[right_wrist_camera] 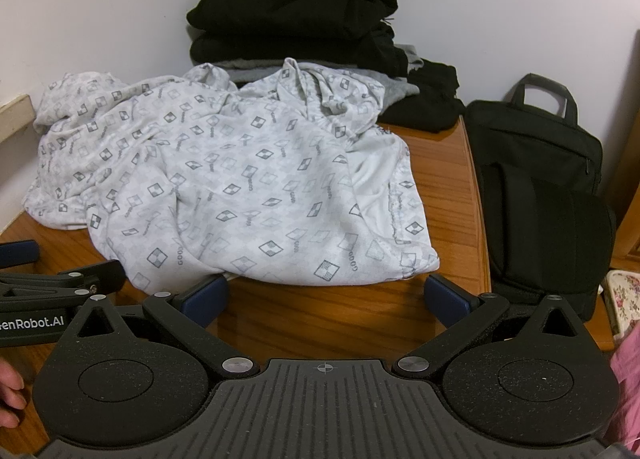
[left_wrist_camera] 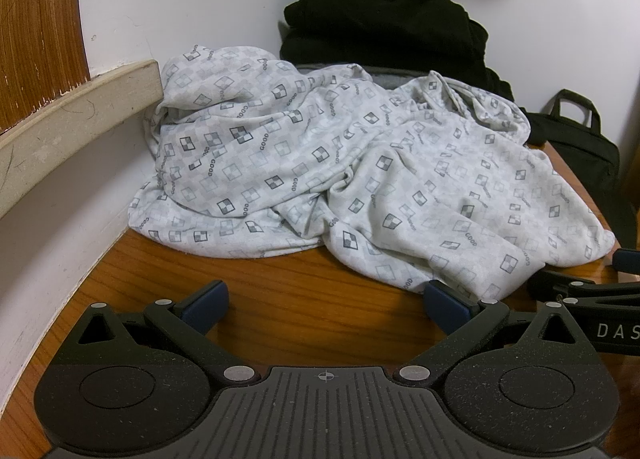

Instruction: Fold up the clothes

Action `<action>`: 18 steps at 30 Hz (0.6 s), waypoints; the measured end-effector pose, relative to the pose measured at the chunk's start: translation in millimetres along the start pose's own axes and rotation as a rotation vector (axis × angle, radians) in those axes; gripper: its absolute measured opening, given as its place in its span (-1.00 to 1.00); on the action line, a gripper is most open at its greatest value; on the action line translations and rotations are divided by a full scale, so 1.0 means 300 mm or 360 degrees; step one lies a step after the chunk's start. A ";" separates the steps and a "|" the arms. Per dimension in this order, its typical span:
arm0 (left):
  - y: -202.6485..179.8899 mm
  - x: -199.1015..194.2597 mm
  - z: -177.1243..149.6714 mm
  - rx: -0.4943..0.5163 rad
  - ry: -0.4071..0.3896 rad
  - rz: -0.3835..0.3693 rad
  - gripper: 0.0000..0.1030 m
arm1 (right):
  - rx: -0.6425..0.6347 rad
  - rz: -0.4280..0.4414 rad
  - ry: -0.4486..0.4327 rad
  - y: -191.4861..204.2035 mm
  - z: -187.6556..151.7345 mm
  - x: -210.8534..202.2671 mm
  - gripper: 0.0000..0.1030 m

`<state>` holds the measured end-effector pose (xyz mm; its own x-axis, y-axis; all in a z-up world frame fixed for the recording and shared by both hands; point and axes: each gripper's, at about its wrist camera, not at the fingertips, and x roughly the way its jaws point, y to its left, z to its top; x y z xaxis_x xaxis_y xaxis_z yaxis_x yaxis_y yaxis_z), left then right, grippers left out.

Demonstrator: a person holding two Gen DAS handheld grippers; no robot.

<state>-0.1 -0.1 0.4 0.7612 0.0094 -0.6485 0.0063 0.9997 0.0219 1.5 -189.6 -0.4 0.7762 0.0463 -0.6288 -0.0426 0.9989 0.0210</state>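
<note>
A crumpled white garment (left_wrist_camera: 320, 175) (right_wrist_camera: 240, 179) printed with grey squares and the word GOOD lies heaped on the wooden table (left_wrist_camera: 304, 299) (right_wrist_camera: 440, 187). My left gripper (left_wrist_camera: 326, 305) hovers open just in front of the garment's near hem, its right fingertip (left_wrist_camera: 444, 305) close to the cloth. My right gripper (right_wrist_camera: 326, 299) is open too, at the garment's front edge, and nothing is between its fingers. Each gripper shows at the side of the other's view.
A stack of folded black and grey clothes (left_wrist_camera: 384, 31) (right_wrist_camera: 304, 23) sits behind the garment against the white wall. A black bag (right_wrist_camera: 540, 195) (left_wrist_camera: 576, 155) stands beside the table's right edge. A beige ledge (left_wrist_camera: 76, 115) runs along the left. A floral cloth (right_wrist_camera: 624, 295) lies at the far right.
</note>
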 end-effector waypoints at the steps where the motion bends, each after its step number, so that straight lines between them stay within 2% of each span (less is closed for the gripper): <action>1: 0.000 0.000 0.000 0.0000 0.0000 0.0000 1.00 | 0.0000 0.0000 0.0000 0.000 0.000 0.000 1.00; 14: 0.000 -0.001 0.001 0.0001 -0.0001 -0.0003 1.00 | -0.0001 0.0006 -0.0002 0.041 -0.035 -0.016 1.00; 16: 0.000 -0.001 0.001 0.0002 -0.0001 -0.0002 1.00 | -0.0017 0.0032 -0.0003 0.041 -0.035 -0.020 1.00; 18: -0.001 -0.005 -0.002 -0.0004 -0.0004 -0.0005 1.00 | -0.0053 0.0149 0.0001 0.028 -0.033 -0.027 1.00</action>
<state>-1.6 -0.5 1.0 0.7630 0.0061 -0.6464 0.0073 0.9998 0.0180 -11.3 -181.8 -2.8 0.7676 0.1394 -0.6256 -0.1356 0.9893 0.0540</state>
